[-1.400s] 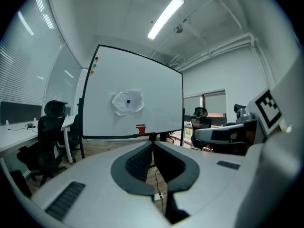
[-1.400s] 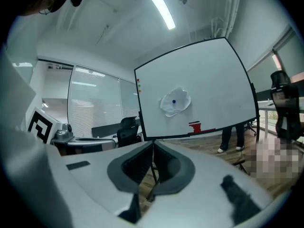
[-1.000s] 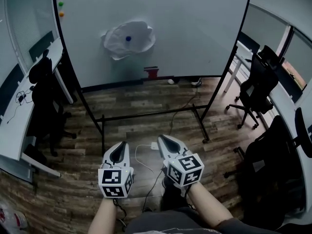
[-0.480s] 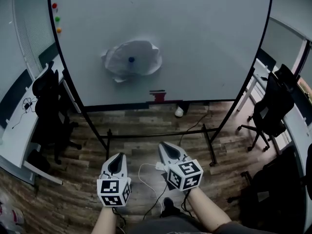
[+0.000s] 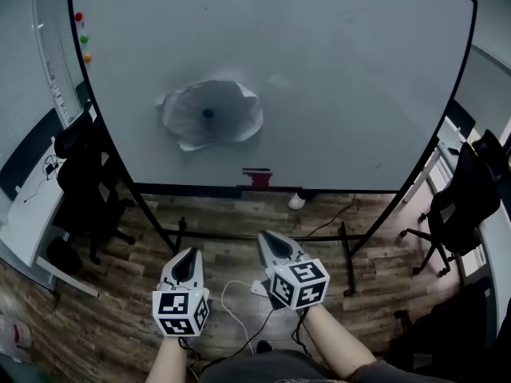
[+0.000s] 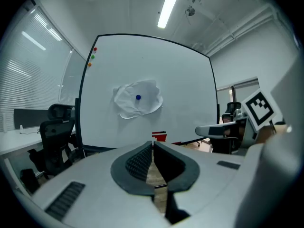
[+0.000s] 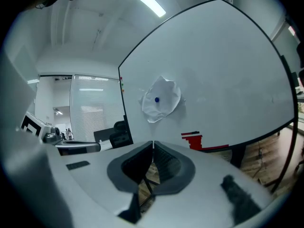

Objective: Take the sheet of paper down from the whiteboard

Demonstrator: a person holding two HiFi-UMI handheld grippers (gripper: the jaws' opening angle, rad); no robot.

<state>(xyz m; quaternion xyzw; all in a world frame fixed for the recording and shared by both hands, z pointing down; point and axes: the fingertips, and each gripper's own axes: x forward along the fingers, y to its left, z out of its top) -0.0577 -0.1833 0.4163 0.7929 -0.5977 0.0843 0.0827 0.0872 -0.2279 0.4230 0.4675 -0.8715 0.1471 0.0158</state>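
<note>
A crumpled white sheet of paper (image 5: 210, 116) hangs on the whiteboard (image 5: 343, 78), pinned at its middle by a blue magnet (image 5: 207, 112). It also shows in the left gripper view as the paper (image 6: 137, 99) and in the right gripper view as the paper (image 7: 160, 100). My left gripper (image 5: 187, 258) and right gripper (image 5: 264, 239) are both shut and empty, held side by side over the floor, well short of the board and below the paper.
A red eraser (image 5: 256, 177) sits on the board's lower ledge. The board's black wheeled stand (image 5: 345, 250) crosses the wooden floor ahead. Office chairs (image 5: 84, 186) stand at left and a chair (image 5: 467, 202) at right. A white cable (image 5: 235, 309) lies on the floor.
Both grippers have moved forward toward the whiteboard; the board and paper appear larger and closer. The jaws stayed shut.
</note>
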